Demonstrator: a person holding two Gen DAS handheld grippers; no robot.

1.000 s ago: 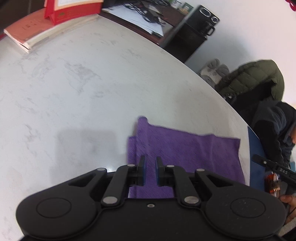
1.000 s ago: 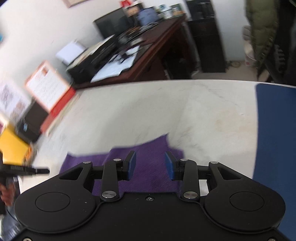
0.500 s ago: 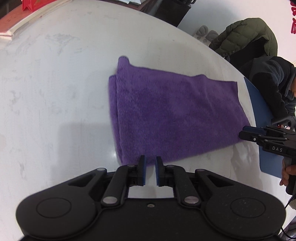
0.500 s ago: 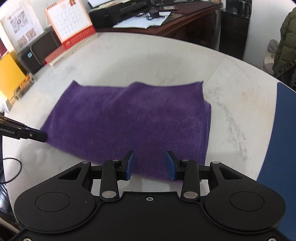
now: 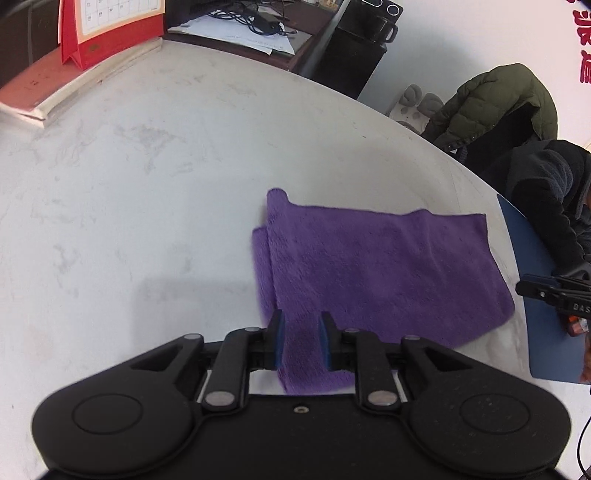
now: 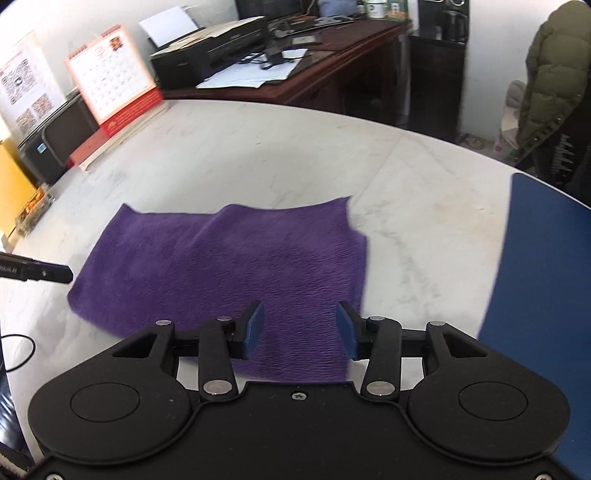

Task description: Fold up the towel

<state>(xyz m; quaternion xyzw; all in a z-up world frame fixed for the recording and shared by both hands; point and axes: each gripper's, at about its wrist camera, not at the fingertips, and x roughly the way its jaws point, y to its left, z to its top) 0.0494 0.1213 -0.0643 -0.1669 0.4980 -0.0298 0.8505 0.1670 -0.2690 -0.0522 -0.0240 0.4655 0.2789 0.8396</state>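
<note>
A purple towel (image 5: 373, 273) lies folded flat on the white marble table (image 5: 129, 184), its layered edges at its left side. My left gripper (image 5: 301, 325) is open above the towel's near left corner, with nothing between the fingers. In the right wrist view the towel (image 6: 221, 262) lies spread ahead, its stacked edge on the right. My right gripper (image 6: 300, 318) is open wide over the towel's near edge and holds nothing. Each gripper's tip shows at the side of the other's view.
A red desk calendar (image 5: 107, 29) stands on books at the table's far left. A blue mat (image 6: 539, 295) lies on the table to the right of the towel. A dark desk with a printer (image 6: 210, 55), a black cabinet and a chair with a green jacket (image 5: 495, 107) stand beyond the table.
My left gripper has opened from nearly closed and moved over the towel's near corner. My right gripper stays open and has tilted up, so the towel sits lower in its view.
</note>
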